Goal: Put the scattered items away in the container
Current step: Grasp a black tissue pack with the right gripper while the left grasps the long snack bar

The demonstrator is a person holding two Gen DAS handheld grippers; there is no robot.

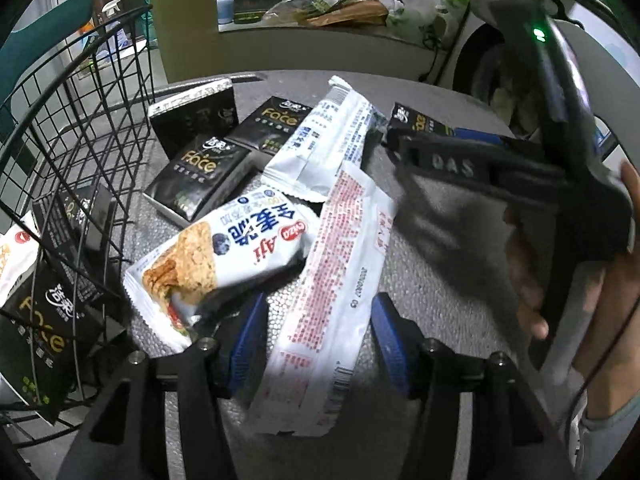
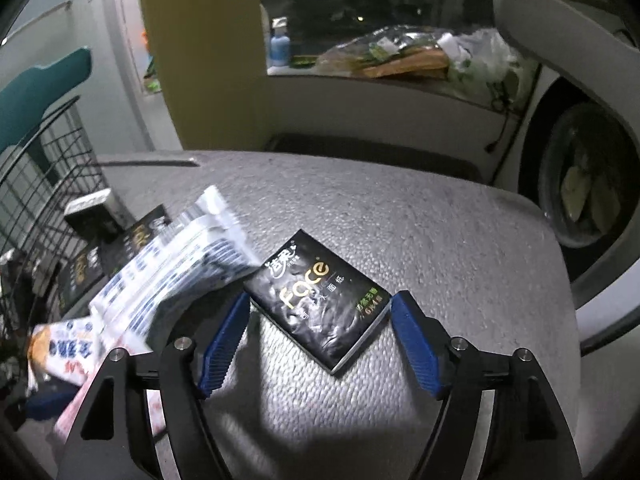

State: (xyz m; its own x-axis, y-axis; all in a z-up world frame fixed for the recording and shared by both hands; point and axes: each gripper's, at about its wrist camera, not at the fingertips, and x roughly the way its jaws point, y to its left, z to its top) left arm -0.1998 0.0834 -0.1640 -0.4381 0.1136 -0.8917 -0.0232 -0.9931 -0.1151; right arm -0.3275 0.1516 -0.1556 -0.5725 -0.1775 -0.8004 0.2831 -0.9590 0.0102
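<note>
My left gripper (image 1: 320, 332) is open around a long white wrapper with red print (image 1: 332, 280) lying on the grey table (image 1: 432, 288). A snack bar pack (image 1: 224, 256) lies just left of it. A black wire basket (image 1: 80, 128) at the left holds black Face tissue packs (image 1: 36, 328). Several more Face packs (image 1: 200, 176) and a white-blue wrapper (image 1: 324, 140) lie beyond. My right gripper (image 2: 320, 320) is open around a black Face tissue pack (image 2: 320, 300) on the table; it also shows in the left wrist view (image 1: 460, 152).
The basket (image 2: 48, 184) stands at the table's left edge. A white-blue wrapper (image 2: 176, 264) lies left of the right gripper. A ledge behind holds a blue bottle (image 2: 280, 48) and bags (image 2: 420, 56). A washing machine (image 2: 580, 176) stands at right.
</note>
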